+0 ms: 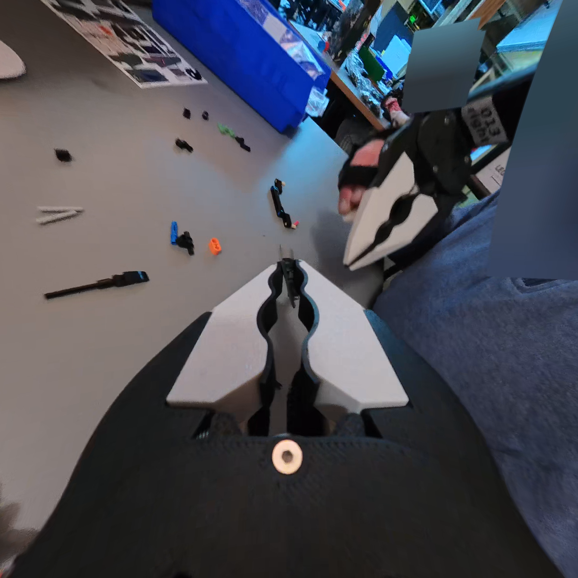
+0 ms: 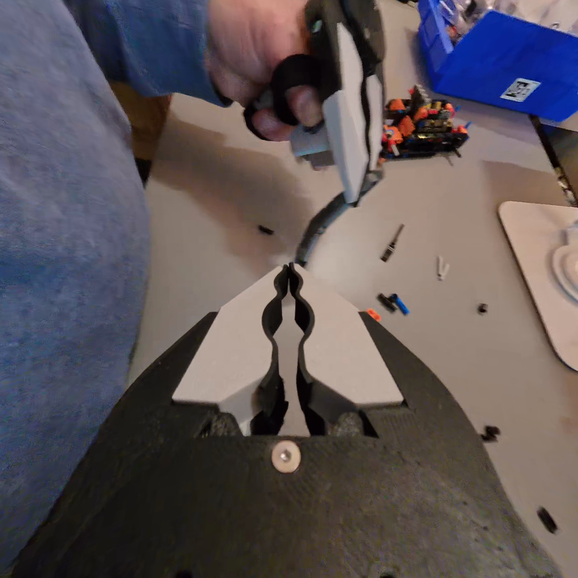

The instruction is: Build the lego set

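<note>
My left gripper [image 1: 288, 266] is shut on a thin, curved black and grey lego piece [image 1: 290, 283], seen edge-on between the fingertips. In the right wrist view the left gripper [image 2: 356, 195] hangs this curved piece [image 2: 319, 225] down above the grey table. My right gripper [image 2: 288, 267] is shut, with its tips right beside the piece's lower end; I see nothing in it. It also shows in the left wrist view [image 1: 347, 265], to the right of the left gripper. A partly built black and orange lego model [image 2: 422, 125] stands at the back.
Loose parts lie on the table: an orange piece [image 1: 215, 246], a blue pin [image 1: 173, 233], a black axle [image 1: 93, 284], a black beam assembly [image 1: 281, 203], white pieces [image 1: 56, 214]. A blue bin [image 1: 244, 56], an instruction sheet [image 1: 125, 40] and a white tray [image 2: 531, 281] border the area.
</note>
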